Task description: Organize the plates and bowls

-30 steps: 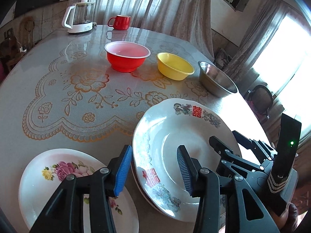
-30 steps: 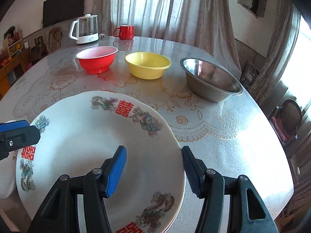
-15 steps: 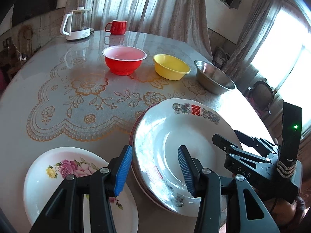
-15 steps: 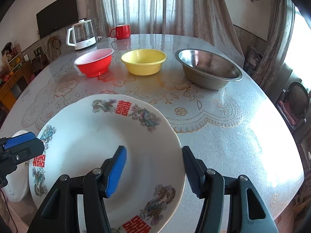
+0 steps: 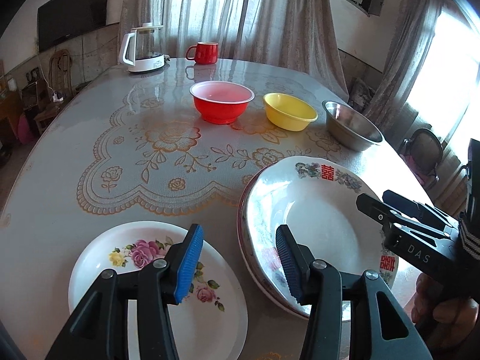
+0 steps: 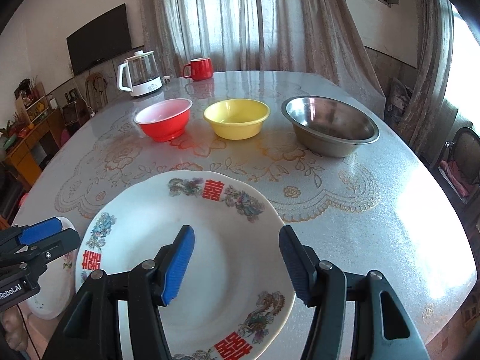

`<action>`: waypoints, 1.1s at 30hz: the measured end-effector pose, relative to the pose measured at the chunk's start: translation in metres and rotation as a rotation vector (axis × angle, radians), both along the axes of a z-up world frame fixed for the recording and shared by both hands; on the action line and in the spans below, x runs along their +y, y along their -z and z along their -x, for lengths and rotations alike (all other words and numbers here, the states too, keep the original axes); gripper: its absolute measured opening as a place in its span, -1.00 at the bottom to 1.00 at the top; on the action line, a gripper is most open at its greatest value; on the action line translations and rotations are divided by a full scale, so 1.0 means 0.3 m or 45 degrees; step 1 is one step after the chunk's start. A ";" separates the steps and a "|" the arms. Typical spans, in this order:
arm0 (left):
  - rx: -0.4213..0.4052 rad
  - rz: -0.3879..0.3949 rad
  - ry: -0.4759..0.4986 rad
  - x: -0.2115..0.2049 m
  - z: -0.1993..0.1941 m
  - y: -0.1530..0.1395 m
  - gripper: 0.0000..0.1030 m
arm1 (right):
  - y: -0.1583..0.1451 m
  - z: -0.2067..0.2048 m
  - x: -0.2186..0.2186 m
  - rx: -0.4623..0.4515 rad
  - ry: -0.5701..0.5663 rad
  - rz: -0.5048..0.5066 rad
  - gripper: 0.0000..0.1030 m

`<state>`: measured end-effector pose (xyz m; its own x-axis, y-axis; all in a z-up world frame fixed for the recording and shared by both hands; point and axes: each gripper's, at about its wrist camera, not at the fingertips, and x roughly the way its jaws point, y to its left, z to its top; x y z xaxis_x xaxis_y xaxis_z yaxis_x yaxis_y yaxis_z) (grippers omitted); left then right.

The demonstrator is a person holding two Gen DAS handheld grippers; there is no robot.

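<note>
Both grippers spread wide, nothing between the fingers. Left gripper [image 5: 240, 258] hangs over the near edge of the table [image 5: 75, 156], its left finger above the rose plate [image 5: 99, 270], its right finger above the near-left rim of the dragon plate [image 5: 324, 210]; can't tell if either pad touches china. Right gripper [image 6: 237, 261] hangs over the middle of the dragon plate [image 6: 144, 225], both pads above the white well. In the left wrist view the right gripper [image 5: 387, 207] comes in from the right over the plate's far-right rim. Dragon plate is white w/ red double-happiness marks and dragon/phoenix prints; it sits on top of another plate, only a thin reddish rim of that one showing at its left side in the left wrist view. Stack is at the near edge, right of the rose plate, close but apart. Rose plate: white, pink and yellow flowers, flat on the table at the near-left edge. Across the middle of the table, a row left to right: red bowl [image 6: 165, 120], yellow bowl [image 6: 237, 117], steel bowl [image 6: 330, 126], all upright, apart from each other, steel one nearest the right edge. At the far edge: kettle [image 6: 138, 75] w/ white base and handle, and a red mug [image 6: 199, 69] right of it. Lace-pattern cloth [image 6: 330, 192] covers the tabletop.
</note>
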<state>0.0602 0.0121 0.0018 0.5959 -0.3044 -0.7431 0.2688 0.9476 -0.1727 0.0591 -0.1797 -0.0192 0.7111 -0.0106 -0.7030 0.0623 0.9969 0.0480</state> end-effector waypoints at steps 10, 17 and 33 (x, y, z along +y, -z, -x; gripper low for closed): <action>-0.003 0.035 -0.080 0.092 0.012 -0.003 0.04 | -0.028 -0.009 0.069 -0.002 -0.180 -0.126 0.20; 0.010 0.103 -0.214 0.262 0.015 -0.010 0.17 | -0.030 -0.019 0.136 0.045 -0.354 -0.297 0.21; 0.052 0.170 -0.350 0.511 0.092 0.074 0.12 | 0.017 0.078 0.472 0.198 -0.941 -0.308 0.21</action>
<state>0.0324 0.1654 -0.0204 0.6401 -0.2326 -0.7322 -0.0039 0.9521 -0.3059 0.0356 -0.0381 -0.0244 0.3678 0.5921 -0.7171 -0.5880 0.7455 0.3139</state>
